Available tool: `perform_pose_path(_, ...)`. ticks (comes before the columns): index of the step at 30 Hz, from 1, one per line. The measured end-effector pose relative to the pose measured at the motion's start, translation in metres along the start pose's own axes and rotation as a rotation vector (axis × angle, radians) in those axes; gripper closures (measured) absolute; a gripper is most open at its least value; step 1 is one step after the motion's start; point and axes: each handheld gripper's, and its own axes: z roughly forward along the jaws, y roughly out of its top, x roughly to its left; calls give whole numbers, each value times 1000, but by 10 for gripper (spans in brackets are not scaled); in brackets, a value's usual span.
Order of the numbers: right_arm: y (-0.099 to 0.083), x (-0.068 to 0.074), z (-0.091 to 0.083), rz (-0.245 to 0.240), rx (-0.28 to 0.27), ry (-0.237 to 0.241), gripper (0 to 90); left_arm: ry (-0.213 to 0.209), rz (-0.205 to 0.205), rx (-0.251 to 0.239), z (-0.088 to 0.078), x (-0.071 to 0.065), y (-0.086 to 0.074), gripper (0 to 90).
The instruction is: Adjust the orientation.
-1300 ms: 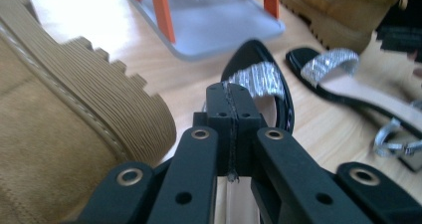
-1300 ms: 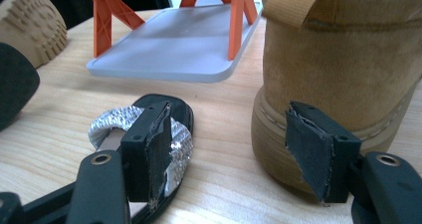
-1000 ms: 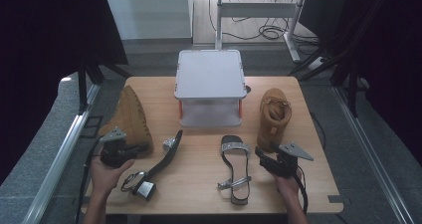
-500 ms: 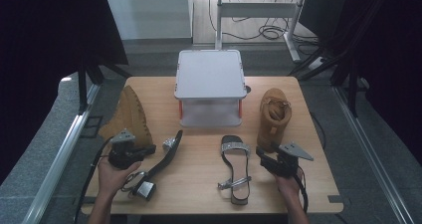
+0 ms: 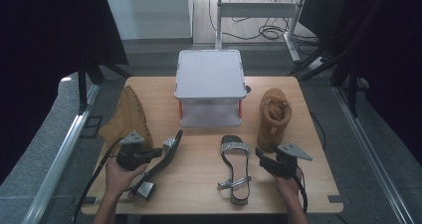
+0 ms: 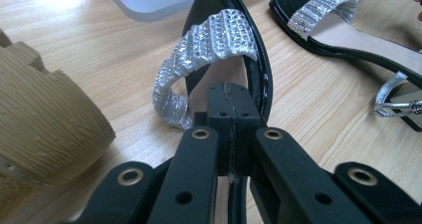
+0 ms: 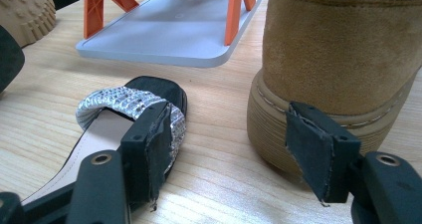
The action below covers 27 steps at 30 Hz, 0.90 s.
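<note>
Black and glossy, the left sandal (image 5: 161,157) lies tilted near the table's front left, and your left gripper (image 5: 149,153) has its jaws pressed fully together over that sandal's edge, just behind the silver strap (image 6: 209,45). That hold looks thin; lift too fast and you may lose the sandal sideways against the tan boot (image 5: 127,117) on its side beside it. Your right gripper (image 5: 263,159) hangs with jaws spread and empty between the other sandal (image 5: 235,167) and the upright boot (image 5: 273,117); the grey stand (image 5: 209,82) sits behind.
</note>
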Motion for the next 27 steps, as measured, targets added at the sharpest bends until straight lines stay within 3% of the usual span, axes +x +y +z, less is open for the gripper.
perform_pose_path(11,0,0,0,19,-7,16,349,-23,-2,25,14,-4,-1,899)
perform_pose_path(21,-1,0,1,20,0,17,348,-34,39,63,23,-18,0,898)
perform_pose_path(26,-1,1,1,17,1,19,348,-50,60,120,37,-34,-1,897)
perform_pose_path(27,-1,0,1,18,1,18,348,-42,86,160,45,-43,-1,896)
